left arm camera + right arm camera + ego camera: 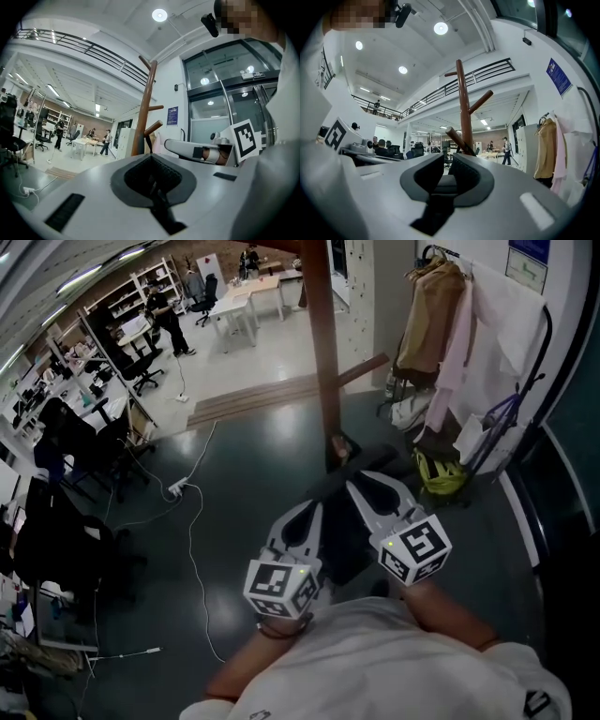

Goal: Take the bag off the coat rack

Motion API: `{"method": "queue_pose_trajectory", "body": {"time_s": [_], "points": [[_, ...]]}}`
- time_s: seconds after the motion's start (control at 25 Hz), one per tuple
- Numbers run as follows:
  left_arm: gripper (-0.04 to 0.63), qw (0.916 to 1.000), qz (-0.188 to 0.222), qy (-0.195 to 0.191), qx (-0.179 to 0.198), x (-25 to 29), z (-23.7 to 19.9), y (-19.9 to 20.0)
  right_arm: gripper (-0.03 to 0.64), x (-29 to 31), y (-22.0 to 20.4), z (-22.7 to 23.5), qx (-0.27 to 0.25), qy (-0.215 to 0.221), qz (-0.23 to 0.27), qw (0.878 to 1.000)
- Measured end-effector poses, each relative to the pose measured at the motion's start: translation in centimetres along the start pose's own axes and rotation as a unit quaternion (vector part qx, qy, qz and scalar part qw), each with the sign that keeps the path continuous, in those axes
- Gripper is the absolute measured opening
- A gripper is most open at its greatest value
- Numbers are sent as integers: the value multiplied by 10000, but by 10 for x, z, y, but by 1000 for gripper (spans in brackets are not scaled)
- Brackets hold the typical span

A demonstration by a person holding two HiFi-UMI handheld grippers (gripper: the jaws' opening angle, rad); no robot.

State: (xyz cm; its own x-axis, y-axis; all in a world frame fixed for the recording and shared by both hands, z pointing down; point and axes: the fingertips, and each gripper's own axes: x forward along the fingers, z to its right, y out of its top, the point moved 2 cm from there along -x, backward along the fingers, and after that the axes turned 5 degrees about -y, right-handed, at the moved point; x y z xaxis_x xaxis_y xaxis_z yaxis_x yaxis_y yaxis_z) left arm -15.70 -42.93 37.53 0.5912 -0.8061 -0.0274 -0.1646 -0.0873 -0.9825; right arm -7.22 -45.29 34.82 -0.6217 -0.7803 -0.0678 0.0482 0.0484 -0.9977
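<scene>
Bag [339, 532]: dark shape between your tongs, above glossy dark floor [253, 465]. Wooden coat rack [319, 343] ahead, open office beyond. Left tongs [151, 157] pressed together; right tongs [449, 158] slightly spread, empty.

A coat rack [321, 343] stands on the floor [244, 521] straight ahead, its base just beyond the two grippers. The left gripper [311, 510] and the right gripper [361, 482] sit side by side, near each other, both pointing toward the rack. To the right of the coat rack, a clothes rail [441, 254] carries hanging coats [429, 320], with a helmet [439, 474] at its foot. Behind the coat rack lie planks [272, 395], and beyond those stand desks [246, 298]. Office chairs [141, 367] stand far to the left. A power strip [178, 487] lies on the floor left of the grippers.
</scene>
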Motion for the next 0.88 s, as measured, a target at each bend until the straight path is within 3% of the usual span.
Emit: {"method": "queue_pose_trajectory", "body": {"time_s": [0.56,0.88], "points": [[6,9995,111,289,76,19,-36,16,46,44,10,35,-260,29,-13,9997],[6,9987,212,460,36,35,-53,21,72,66,1,47,-640,193,-400,9970]]}}
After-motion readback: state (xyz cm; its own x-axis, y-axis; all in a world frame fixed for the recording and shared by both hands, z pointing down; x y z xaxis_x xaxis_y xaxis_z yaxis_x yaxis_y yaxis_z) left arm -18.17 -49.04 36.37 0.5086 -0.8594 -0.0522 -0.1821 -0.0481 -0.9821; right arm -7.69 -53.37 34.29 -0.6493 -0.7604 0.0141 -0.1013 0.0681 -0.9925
